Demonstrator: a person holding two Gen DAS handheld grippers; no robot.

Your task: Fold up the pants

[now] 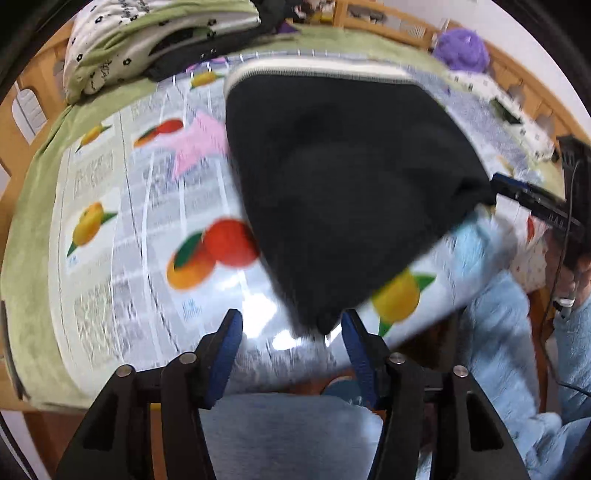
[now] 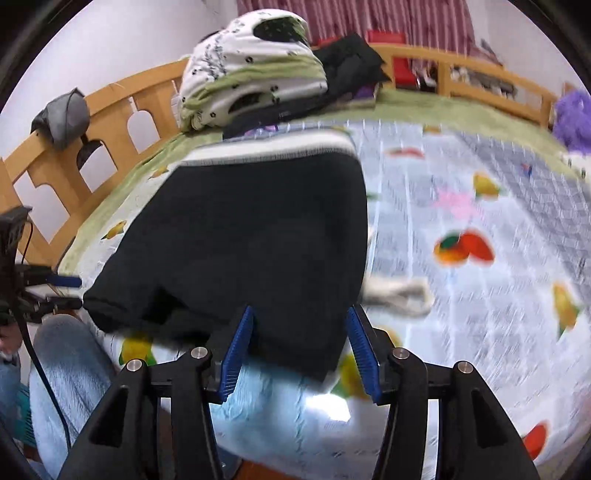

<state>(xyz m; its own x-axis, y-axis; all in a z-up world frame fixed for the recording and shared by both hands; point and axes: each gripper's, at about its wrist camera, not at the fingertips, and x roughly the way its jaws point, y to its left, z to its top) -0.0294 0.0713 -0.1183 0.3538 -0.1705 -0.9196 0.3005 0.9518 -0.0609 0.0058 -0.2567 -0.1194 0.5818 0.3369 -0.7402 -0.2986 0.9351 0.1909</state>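
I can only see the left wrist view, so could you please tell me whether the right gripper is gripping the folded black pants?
Observer: No. In the right wrist view the right gripper is open, its blue pads apart on either side of the near edge of the folded black pants.
Operator: Thank you. Is anything lying beside the pants that I cannot see?
Observer: Yes, a white knitted strip lies on the fruit-printed sheet, just right of the pants.
Operator: And what is behind the bed, please?
Observer: A red-striped curtain hangs beyond the wooden bed rail.
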